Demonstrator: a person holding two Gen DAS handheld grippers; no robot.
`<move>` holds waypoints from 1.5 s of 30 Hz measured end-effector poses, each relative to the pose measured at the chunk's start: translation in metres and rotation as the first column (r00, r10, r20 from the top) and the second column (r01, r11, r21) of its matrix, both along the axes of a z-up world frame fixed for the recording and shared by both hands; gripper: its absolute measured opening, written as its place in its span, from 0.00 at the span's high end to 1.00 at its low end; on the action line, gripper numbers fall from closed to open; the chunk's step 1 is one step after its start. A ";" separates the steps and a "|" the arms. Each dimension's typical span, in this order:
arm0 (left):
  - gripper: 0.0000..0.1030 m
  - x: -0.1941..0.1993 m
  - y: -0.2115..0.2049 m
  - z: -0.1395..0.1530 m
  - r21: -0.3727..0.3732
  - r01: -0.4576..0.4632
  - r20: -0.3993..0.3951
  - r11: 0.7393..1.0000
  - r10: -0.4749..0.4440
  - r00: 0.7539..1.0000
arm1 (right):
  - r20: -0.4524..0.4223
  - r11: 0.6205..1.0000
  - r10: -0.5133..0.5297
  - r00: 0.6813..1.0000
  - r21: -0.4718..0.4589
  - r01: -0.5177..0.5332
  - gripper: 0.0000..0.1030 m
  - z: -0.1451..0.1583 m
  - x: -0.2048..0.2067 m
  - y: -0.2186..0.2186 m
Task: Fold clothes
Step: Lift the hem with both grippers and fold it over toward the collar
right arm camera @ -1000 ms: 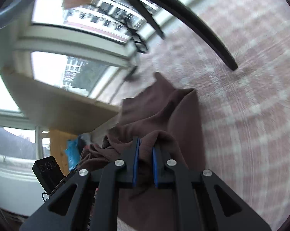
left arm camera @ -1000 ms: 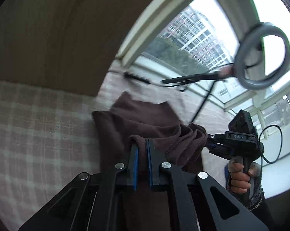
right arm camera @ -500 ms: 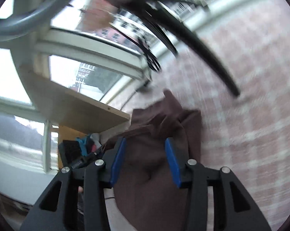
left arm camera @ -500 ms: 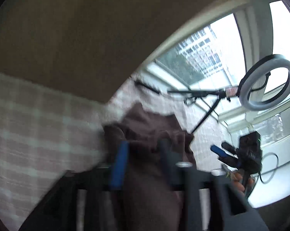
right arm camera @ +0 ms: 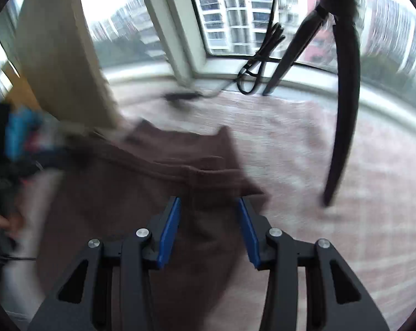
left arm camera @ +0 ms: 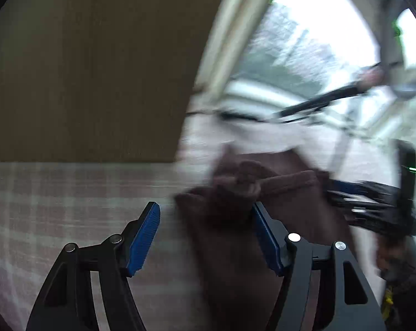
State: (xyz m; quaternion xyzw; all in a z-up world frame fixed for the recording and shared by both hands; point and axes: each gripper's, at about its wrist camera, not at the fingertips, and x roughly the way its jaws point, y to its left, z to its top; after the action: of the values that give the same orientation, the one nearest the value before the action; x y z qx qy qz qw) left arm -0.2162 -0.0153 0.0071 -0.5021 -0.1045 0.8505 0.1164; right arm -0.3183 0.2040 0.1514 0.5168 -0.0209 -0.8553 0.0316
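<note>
Beside a bay window overlooking apartment blocks, a brown garment [right arm camera: 141,193] is lying bunched on a pink checked cloth [right arm camera: 304,165], its long axis running from near to far. The left gripper [left arm camera: 205,237] and the right gripper [right arm camera: 208,229] are both hanging released above its near edge, their jaws having just been opening, with fabric between them but unpinched. The right gripper is sitting squarely over the cloth; the left is straddling its left border.
</note>
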 end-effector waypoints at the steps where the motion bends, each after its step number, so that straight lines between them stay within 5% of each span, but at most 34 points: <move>1: 0.37 -0.007 -0.004 -0.008 0.027 -0.011 0.031 1.000 0.010 0.999 | 0.021 0.997 -0.034 0.999 -0.070 0.035 0.59 -0.003 -0.002 0.011; 3: 0.37 -0.008 -0.012 -0.007 0.076 -0.033 0.031 0.997 0.031 0.999 | 0.028 0.991 -0.079 0.996 -0.106 0.082 0.60 -0.001 -0.002 0.024; 7: 0.35 -0.003 -0.012 0.007 0.057 0.011 -0.033 0.998 -0.009 0.999 | -0.001 0.971 -0.064 0.998 -0.232 0.062 0.56 0.013 0.007 0.042; 9: 0.35 -0.012 -0.010 0.002 0.060 0.033 -0.002 0.998 -0.033 0.999 | 0.017 0.953 -0.012 1.000 -0.303 0.017 0.43 0.009 0.004 0.044; 13: 0.35 -0.026 -0.003 -0.014 0.115 0.052 0.050 0.992 -0.058 0.997 | 0.068 0.960 0.021 0.997 -0.279 -0.001 0.42 -0.010 -0.008 0.041; 17: 0.39 -0.027 0.008 -0.010 0.067 0.085 0.029 0.994 -0.087 0.996 | 0.058 0.942 0.024 0.998 -0.337 -0.003 0.41 -0.020 -0.012 0.050; 19: 0.59 -0.028 0.010 -0.010 0.119 0.114 0.040 0.986 -0.119 0.992 | 0.059 0.923 0.006 0.998 -0.385 0.018 0.48 -0.023 -0.010 0.059; 21: 0.69 -0.026 0.005 -0.010 0.144 0.106 0.034 0.984 -0.112 0.993 | 0.056 0.895 0.003 0.998 -0.446 0.022 0.74 -0.025 -0.009 0.064; 24: 0.77 -0.019 0.004 -0.004 0.173 0.106 0.017 0.979 -0.111 0.994 | 0.031 0.871 -0.026 0.999 -0.490 0.038 0.84 -0.020 -0.001 0.066; 28: 0.79 0.002 -0.003 0.026 0.199 0.107 -0.044 0.974 -0.100 0.994 | -0.048 0.876 -0.037 0.998 -0.483 0.009 0.86 0.011 0.017 0.058; 36: 0.80 0.069 -0.012 0.131 0.231 0.187 -0.210 0.955 -0.138 0.968 | -0.215 0.890 -0.005 0.977 -0.446 -0.094 0.87 0.099 0.074 0.043; 41: 0.81 0.113 -0.008 0.203 0.212 0.240 -0.362 0.947 -0.153 0.920 | -0.362 0.913 0.001 0.932 -0.381 -0.149 0.87 0.172 0.118 0.035; 45: 0.83 0.169 -0.003 0.222 0.198 0.290 -0.410 0.936 -0.190 0.892 | -0.485 0.947 0.022 0.874 -0.270 -0.174 0.87 0.202 0.176 0.018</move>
State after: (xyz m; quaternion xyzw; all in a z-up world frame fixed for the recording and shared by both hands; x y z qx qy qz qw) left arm -0.0467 -0.0187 0.2291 -0.3158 -0.1242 0.8906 0.3029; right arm -0.1426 0.2221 0.3530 0.2802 -0.1179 -0.9393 0.1592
